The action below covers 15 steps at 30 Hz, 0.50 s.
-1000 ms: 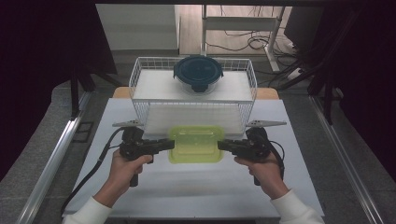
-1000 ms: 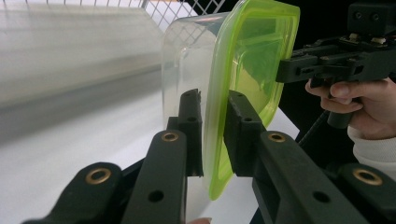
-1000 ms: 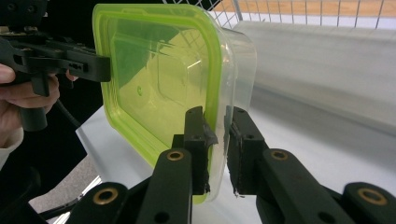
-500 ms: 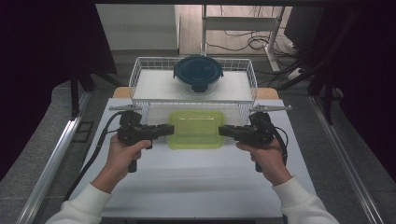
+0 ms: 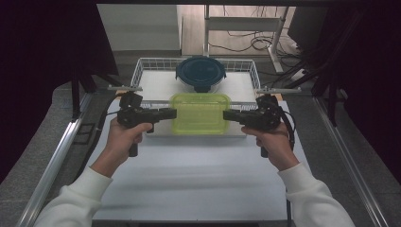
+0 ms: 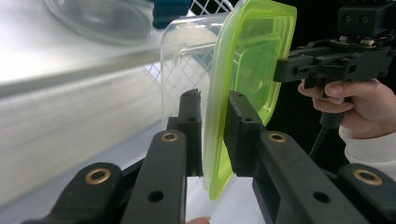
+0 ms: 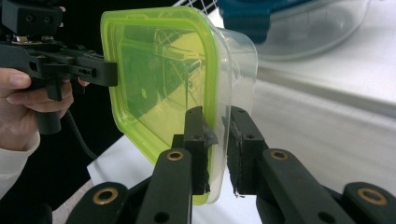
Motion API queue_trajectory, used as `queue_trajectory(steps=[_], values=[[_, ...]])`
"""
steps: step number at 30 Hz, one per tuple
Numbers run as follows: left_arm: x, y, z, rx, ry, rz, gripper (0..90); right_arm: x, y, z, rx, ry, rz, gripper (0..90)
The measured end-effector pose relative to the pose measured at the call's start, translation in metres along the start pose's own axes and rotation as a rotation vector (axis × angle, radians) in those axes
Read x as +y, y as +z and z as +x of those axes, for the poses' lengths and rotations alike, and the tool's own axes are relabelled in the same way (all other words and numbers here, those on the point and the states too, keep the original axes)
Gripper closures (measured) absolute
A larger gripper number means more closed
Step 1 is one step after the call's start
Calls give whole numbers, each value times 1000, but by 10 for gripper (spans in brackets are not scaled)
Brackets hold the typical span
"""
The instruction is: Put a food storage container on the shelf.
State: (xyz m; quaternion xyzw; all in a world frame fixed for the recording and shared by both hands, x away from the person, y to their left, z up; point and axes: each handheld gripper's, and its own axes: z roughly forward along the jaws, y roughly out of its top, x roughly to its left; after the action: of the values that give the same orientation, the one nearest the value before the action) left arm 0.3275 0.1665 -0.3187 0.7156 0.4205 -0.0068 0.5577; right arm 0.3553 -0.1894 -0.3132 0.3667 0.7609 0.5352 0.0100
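Left gripper [image 5: 171, 113] and right gripper [image 5: 228, 115] clamp opposite edges of the clear rectangular green-lidded plastic container [image 5: 200, 112], lifted near the white wire basket [image 5: 142, 67].

From the high view you look forward and down on the table [image 5: 189, 179]. Each gripper view sits close behind its own jaws, facing across; both share the green-lidded container [image 6: 252, 70] mid-frame, and the opposite gripper at the upper edge.

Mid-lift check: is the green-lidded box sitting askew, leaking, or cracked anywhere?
Nothing stands out. The box hangs level between the left tool and right tool, each clamped on a rim at opposite ends. The lid looks seated all round, the box looks empty, and no cracks or spills show.
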Motion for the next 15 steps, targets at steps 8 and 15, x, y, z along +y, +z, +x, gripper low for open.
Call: queue_trajectory(steps=[8, 15], values=[[28, -6, 0, -4, 23, -18, 788, 27, -2, -1, 9, -14, -28, 783], [52, -6, 8, -24, 5, -40, 786, 57, 0, -7, 26, -20, -40, 784]])
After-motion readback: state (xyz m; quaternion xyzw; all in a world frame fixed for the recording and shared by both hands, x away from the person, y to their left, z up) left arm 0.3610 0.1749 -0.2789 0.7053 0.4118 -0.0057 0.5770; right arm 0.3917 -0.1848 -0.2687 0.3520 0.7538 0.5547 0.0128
